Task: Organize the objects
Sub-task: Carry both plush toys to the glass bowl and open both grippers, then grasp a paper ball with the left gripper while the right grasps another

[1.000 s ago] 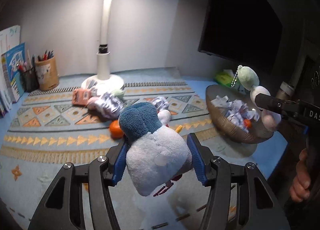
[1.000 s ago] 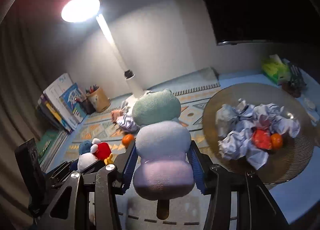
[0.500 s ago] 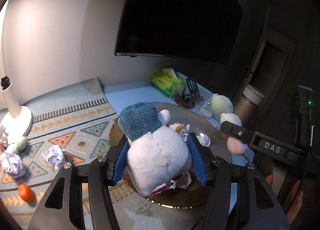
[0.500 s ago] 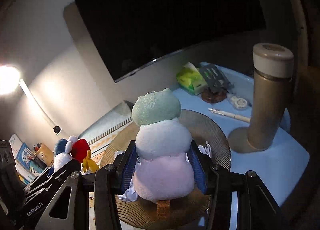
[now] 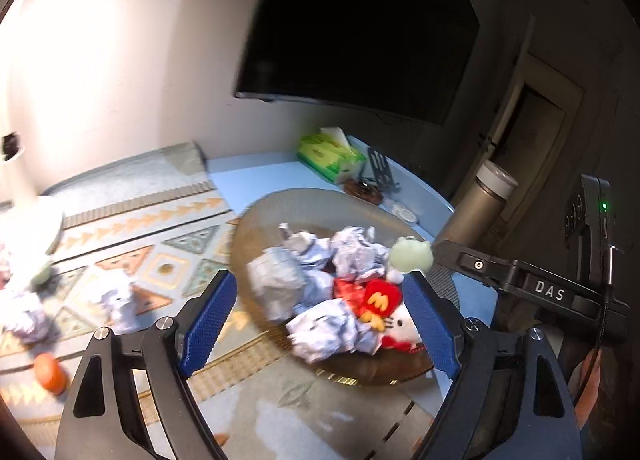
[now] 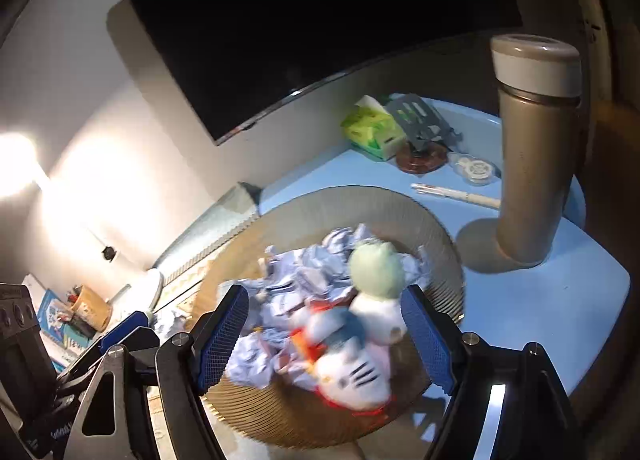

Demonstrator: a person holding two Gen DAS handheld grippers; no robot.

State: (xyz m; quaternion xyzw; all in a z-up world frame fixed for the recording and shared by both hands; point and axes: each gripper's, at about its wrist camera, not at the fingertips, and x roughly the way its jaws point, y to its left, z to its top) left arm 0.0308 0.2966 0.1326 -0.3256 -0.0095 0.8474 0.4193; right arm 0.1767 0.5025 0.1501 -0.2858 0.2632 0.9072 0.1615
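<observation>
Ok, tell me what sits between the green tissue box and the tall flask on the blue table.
In the right wrist view, a dark stand on a brown coaster, then a clear tape roll, lie between the tissue box and the flask.

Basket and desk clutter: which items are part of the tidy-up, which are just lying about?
Job: basket, white cat plush, green-headed plush, crumpled paper balls, orange.
Bystanders: thermos, tissue box, pen.
</observation>
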